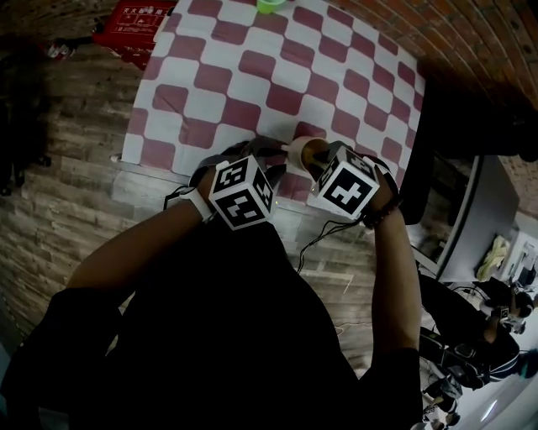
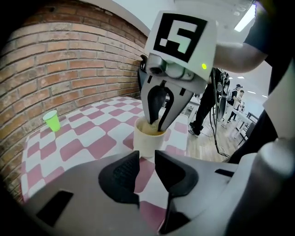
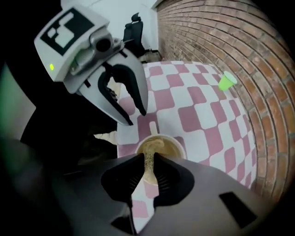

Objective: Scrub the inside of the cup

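Note:
A white cup (image 1: 296,149) stands near the front edge of the red-and-white checked tablecloth (image 1: 252,76), between my two grippers. My right gripper (image 3: 150,173) is shut on a tan sponge (image 3: 150,156) that dips over the rim into the cup (image 3: 174,146). In the left gripper view its fingers reach down into the cup (image 2: 148,144) from above. My left gripper (image 2: 146,168) stands just short of the cup's side. A narrow gap shows between its jaws, with nothing in it. A short white handle (image 3: 152,127) sticks out of the cup toward the left gripper (image 3: 136,117).
A small green cup (image 1: 269,4) stands far back on the table by the brick wall (image 2: 69,60). A red box (image 1: 134,25) lies on the floor at the back left. The table's near edge is right under my hands. People and desks (image 2: 230,106) fill the room on the right.

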A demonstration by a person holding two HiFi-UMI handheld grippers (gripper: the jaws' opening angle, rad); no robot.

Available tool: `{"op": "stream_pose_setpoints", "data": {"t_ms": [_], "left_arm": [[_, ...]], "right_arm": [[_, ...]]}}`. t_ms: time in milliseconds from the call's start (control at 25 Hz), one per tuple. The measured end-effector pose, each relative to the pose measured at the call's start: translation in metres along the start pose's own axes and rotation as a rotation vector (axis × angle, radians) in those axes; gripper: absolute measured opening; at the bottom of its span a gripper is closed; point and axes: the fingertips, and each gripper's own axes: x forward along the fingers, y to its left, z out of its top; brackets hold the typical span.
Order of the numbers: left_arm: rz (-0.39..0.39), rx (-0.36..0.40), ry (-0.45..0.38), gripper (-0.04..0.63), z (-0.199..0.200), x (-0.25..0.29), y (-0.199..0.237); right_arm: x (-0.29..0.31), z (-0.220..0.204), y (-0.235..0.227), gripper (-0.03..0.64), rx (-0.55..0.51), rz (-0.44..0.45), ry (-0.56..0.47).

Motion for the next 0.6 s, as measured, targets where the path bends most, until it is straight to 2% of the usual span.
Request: {"op": "stream_pose_setpoints", "data": {"t_ms": [120, 280, 360, 440, 520, 600], "left_arm": [[0.001, -0.010, 0.003, 0.114, -0.005, -0.003, 0.000], [-0.001, -0.028, 0.006, 0.114, -0.010, -0.003, 0.002], [-0.005, -0.031, 0.005, 0.114, -0.011, -0.003, 0.001], [-0.006, -0.029, 0.003, 0.114, -0.010, -0.002, 0.002], [-0.008, -0.030, 0.002, 0.114, -0.009, -0.002, 0.003], [-0.011, -0.029, 0.003, 0.114, -0.008, 0.000, 0.003]], "right_arm": [[-0.028, 0.007, 0.003, 0.071, 0.105, 0.084, -0.098], [-0.081, 0.011, 0.001, 0.072, 0.227, 0.127, -0.265], [-0.112, 0.013, -0.002, 0.071, 0.279, 0.086, -0.363], [-0.137, 0.010, -0.008, 0.072, 0.302, -0.015, -0.405], [-0.142, 0.006, -0.009, 0.071, 0.273, -0.106, -0.366], [-0.128, 0.006, -0.003, 0.071, 0.213, -0.148, -0.294]]}}
